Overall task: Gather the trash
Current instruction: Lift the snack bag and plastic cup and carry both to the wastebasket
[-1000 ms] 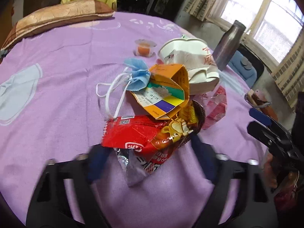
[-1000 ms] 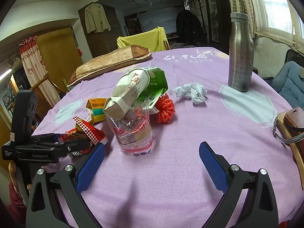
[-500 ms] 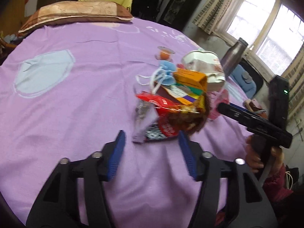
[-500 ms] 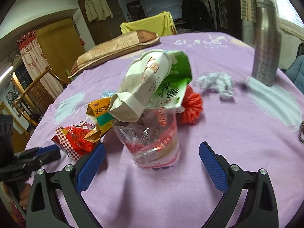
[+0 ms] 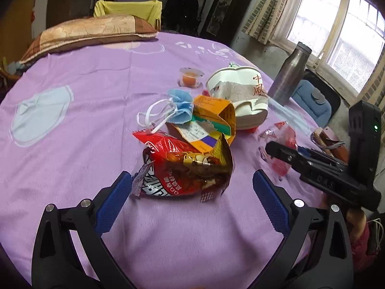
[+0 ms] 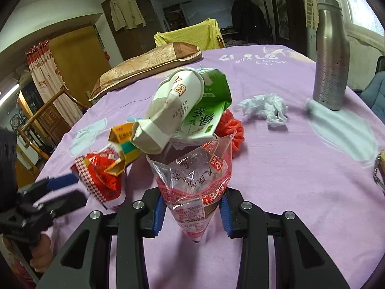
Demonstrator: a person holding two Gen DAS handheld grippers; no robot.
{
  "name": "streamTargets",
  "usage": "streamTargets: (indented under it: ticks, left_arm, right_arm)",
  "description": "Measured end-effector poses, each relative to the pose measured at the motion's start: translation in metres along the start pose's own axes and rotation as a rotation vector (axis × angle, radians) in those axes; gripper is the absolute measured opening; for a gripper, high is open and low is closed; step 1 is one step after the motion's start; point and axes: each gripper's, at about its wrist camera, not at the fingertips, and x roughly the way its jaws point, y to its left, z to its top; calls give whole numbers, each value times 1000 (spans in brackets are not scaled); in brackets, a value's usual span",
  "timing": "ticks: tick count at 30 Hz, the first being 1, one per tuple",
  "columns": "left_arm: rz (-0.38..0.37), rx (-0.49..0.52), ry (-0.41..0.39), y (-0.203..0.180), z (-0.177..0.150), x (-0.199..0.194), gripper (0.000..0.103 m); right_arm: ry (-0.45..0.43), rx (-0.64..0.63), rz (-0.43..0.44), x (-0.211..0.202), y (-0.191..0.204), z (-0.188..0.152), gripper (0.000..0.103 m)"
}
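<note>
A pile of trash lies on the purple tablecloth (image 5: 84,96). A red snack wrapper (image 5: 185,171) lies just ahead of my open left gripper (image 5: 192,202), between its blue pads. Behind it are an orange carton (image 5: 211,120), a blue face mask (image 5: 180,106) and a crushed white paper cup (image 5: 238,94). My right gripper (image 6: 192,212) is shut on a clear plastic bag with red print (image 6: 195,183). The white cup (image 6: 173,110), a green carton (image 6: 207,118) and a red net (image 6: 231,130) sit behind the bag. A crumpled tissue (image 6: 267,108) lies further right.
A steel bottle (image 6: 332,53) stands at the far right of the table. A small jelly cup (image 5: 191,77) sits behind the pile. A pillow (image 5: 91,33) lies at the far edge, with a yellow-draped chair (image 5: 127,9) behind. A brown pouch (image 5: 332,142) lies near the right edge.
My left gripper let go of the red wrapper, which now lies on the cloth, and its jaws opened wide. My right gripper moved forward and closed on the clear plastic bag.
</note>
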Motion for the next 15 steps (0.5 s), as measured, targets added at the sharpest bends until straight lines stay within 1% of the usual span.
streamTargets:
  ticks: [2,3,5,6,8,10,12,13,15]
  left_arm:
    - [51,-8,-2,-2,2,6,96]
    - [63,-14,0,-2,3,9,96]
    - [93,-29,31,2,4,20,96]
    - [87,-50,48,5,5,24,96]
    - [48,-76,60,12,7,25,96]
    - [36,-62,55,14,8,23,95]
    - [12,-39,19,15,6,11,84]
    - [-3,-28,10,14,5,6,72]
    - [-30,-5,-17,11,4,-9,71]
  right_arm:
    - [2,-7,0,1,-2,-2,38]
    - [3,-2,15,0,-3,-1,38]
    - [-5,-2,20,0,-4,0,39]
    - [-3,-1,26,0,-5,-1,39]
    - [-1,-5,30,0,-5,0,39]
    - [-7,-2,31,-1,-5,-1,38]
    - [-13,2,33,-3,-5,-2,38]
    - [-19,6,35,-6,-6,-3,38]
    - [-31,14,46,-13,-8,-4,38]
